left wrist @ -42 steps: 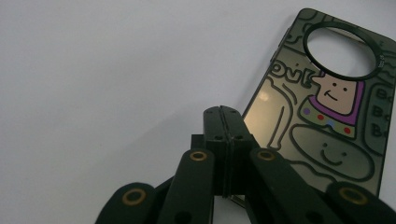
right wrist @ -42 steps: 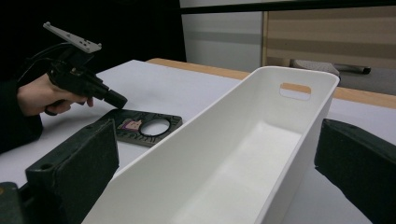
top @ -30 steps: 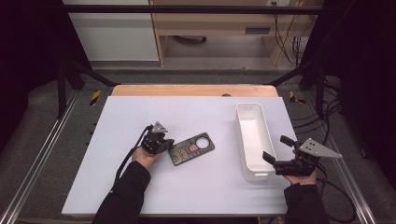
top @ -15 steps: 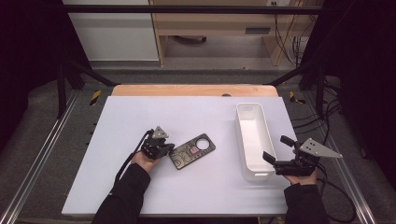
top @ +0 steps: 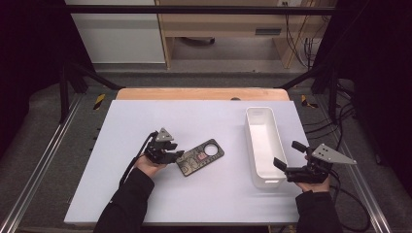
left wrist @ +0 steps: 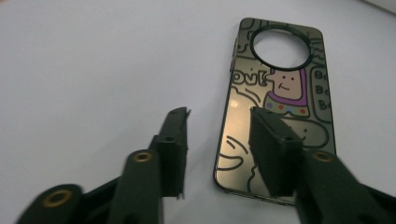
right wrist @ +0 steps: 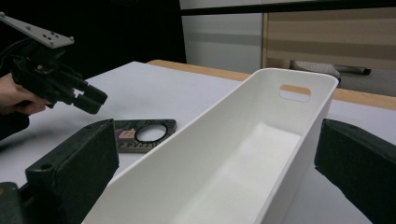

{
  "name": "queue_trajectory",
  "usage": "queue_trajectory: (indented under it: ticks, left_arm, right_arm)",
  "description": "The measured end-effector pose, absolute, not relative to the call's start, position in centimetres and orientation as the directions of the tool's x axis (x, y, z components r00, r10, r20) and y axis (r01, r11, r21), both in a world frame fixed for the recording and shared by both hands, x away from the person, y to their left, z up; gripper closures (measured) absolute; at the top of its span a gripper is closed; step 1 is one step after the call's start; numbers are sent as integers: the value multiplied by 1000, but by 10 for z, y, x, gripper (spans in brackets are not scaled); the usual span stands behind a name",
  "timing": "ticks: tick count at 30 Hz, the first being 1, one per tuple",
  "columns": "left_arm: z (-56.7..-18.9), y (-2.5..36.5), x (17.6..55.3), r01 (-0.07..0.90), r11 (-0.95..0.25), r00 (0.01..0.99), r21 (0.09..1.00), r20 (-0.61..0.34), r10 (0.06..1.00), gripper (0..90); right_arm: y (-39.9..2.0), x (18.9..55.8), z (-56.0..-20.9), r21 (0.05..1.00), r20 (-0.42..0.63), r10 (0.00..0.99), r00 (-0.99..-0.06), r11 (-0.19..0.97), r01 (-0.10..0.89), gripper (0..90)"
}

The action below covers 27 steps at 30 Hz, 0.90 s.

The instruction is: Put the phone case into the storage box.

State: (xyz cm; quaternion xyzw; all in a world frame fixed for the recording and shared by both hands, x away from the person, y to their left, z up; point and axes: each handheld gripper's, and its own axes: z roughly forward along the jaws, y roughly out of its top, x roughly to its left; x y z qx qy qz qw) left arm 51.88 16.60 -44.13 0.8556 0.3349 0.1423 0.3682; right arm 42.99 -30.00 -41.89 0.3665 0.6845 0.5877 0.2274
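**Colours and patterns on the table**

Phone case: glossy olive-bronze with black cartoon line drawings, a figure in purple and pink, and a black-ringed round cutout. Bin: plain white. Tabletop: pale lavender-white, its far edge light wood. Left gripper: matt black.

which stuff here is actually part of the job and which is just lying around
Likely in play:
- dark cartoon-printed phone case with a round camera hole, at the open left tongs
- long white plastic bin, straddled by the open right tongs

Just lying about:
- wooden shelf unit beyond the table
- cables on the floor
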Motion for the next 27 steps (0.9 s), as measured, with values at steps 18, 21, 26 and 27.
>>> queue_trajectory:
  ticks: [18,21,26,27]
  left_arm:
    - [-435,142,521,446,-578,782,683,17,623,3]
    - [-437,138,522,438,-570,787,695,11,617,0]
    - [-442,127,523,413,-576,797,705,26,604,0]
    - [-443,125,523,409,-579,801,705,27,599,0]
  right_arm:
    - [-299,430,-419,970,121,766,-631,43,239,2]
    - [-299,430,-419,970,122,765,-632,43,239,1]
    - [-299,430,-419,970,123,765,-632,42,239,2]
    - [-299,430,-419,970,123,765,-633,42,239,1]
